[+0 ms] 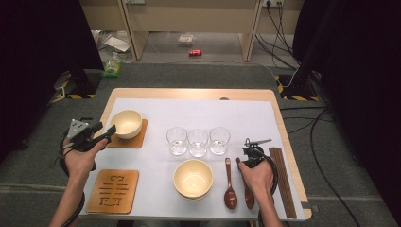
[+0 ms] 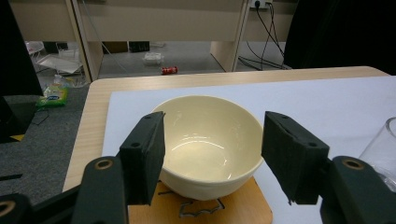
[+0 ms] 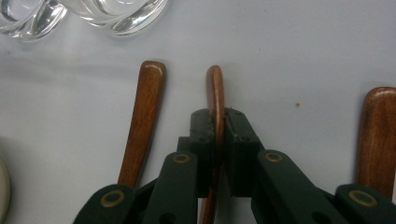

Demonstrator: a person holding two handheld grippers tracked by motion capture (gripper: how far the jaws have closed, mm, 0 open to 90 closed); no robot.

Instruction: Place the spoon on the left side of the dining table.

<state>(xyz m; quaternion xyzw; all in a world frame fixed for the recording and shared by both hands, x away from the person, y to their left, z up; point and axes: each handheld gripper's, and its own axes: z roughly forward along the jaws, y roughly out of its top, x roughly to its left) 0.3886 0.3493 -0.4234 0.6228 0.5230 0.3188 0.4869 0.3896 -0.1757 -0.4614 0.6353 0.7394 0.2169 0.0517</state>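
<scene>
My right gripper [image 1: 242,163] [image 3: 219,121] is shut on the thin handle of a dark wooden spoon [image 1: 248,197] [image 3: 215,88] that lies on the white mat, its jaws pressing both sides a little below the handle's tip. A second wooden spoon [image 1: 230,189] [image 3: 142,121] lies just left of it, untouched. My left gripper [image 1: 112,131] [image 2: 212,140] stands open at the near side of a cream bowl [image 1: 126,123] [image 2: 210,140], which sits on a wooden coaster [image 1: 139,139] [image 2: 224,212]. Its pads flank the bowl without touching it.
Three clear glasses [image 1: 197,142] stand in a row at mid-table, with a second cream bowl [image 1: 193,178] in front of them. An empty carved coaster [image 1: 113,190] lies at the front left. Dark chopsticks [image 1: 283,179] lie along the mat's right edge.
</scene>
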